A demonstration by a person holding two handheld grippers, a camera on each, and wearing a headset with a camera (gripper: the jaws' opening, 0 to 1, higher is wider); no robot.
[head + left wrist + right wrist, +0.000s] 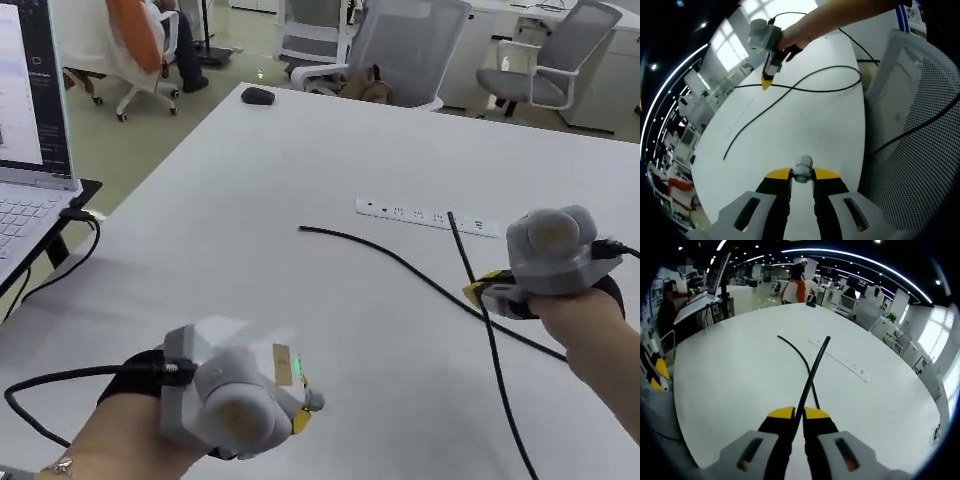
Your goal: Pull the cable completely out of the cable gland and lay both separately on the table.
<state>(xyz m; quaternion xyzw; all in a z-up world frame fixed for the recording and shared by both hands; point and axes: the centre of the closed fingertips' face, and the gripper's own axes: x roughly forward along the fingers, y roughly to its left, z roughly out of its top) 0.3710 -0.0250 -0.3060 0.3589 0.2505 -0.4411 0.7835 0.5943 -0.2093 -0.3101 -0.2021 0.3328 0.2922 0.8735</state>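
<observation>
Cable (816,371) and cable gland (803,165) apart, one in each gripper

Right gripper (799,415), low centre of its own view, is clenched on the thin black cable, which rises from the yellow jaw tips to a free end mid-frame; a second run curves over the white table (740,390) toward upper left. Left gripper (803,174), low centre of its view, pinches the small grey cable gland, nothing threaded through it. I judge the cable light, limp and smooth: it will sag and trail, so hold it near an end. The gland looks hard, light and round, apt to roll or squirt from the jaws; across its body is the safer hold. The table is flat and glossy, so both may slide. A power strip (425,216) lies right of centre in the head view, a laptop (25,120) at the left edge, office chairs (410,45) along the top
</observation>
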